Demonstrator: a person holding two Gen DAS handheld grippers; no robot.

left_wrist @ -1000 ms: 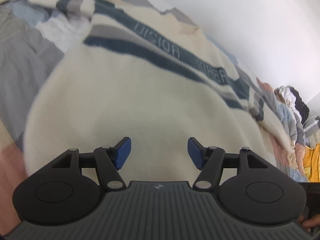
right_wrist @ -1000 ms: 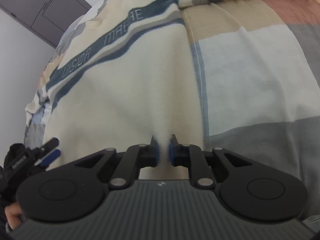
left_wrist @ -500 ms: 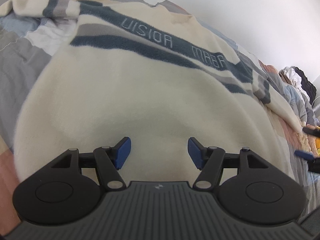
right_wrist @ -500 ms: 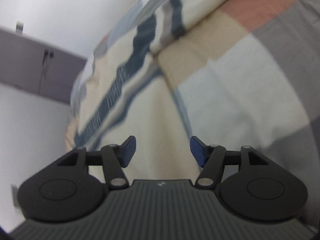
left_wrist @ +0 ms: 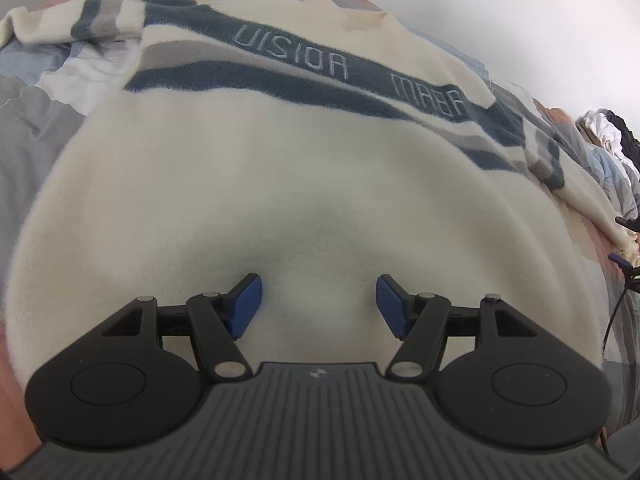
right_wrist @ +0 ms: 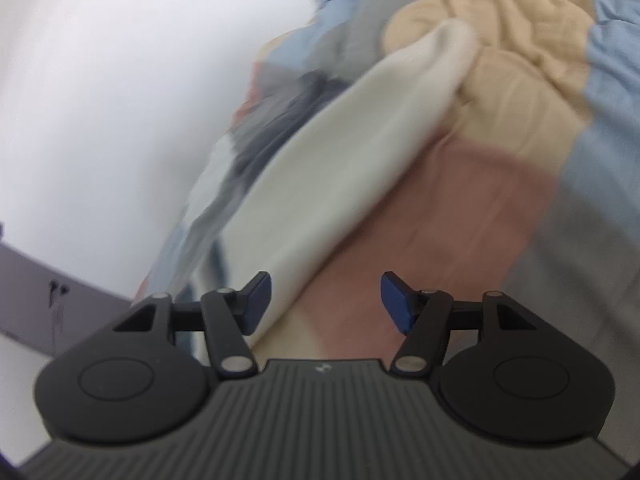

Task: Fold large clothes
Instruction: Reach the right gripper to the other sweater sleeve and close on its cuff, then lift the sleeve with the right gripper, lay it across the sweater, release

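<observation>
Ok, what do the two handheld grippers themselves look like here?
Both match. The left gripper and right gripper have black linkage arms with silver pivot pins, blue finger pads, two round black discs and a ribbed dark grey body bearing a small round logo. No sleeves show.

Cream sweater [left_wrist: 280, 184], navy lettered stripes, spread flat on bed

The sweater [left_wrist: 312, 184] was cream, crossed near the top of the frame by dark blue and grey stripes with pale lettering. The bedspread [right_wrist: 500, 184] was patchwork: tan, terracotta, grey, light blue. The tongs [left_wrist: 318, 304] were black with blue pads [left_wrist: 247, 304].
</observation>
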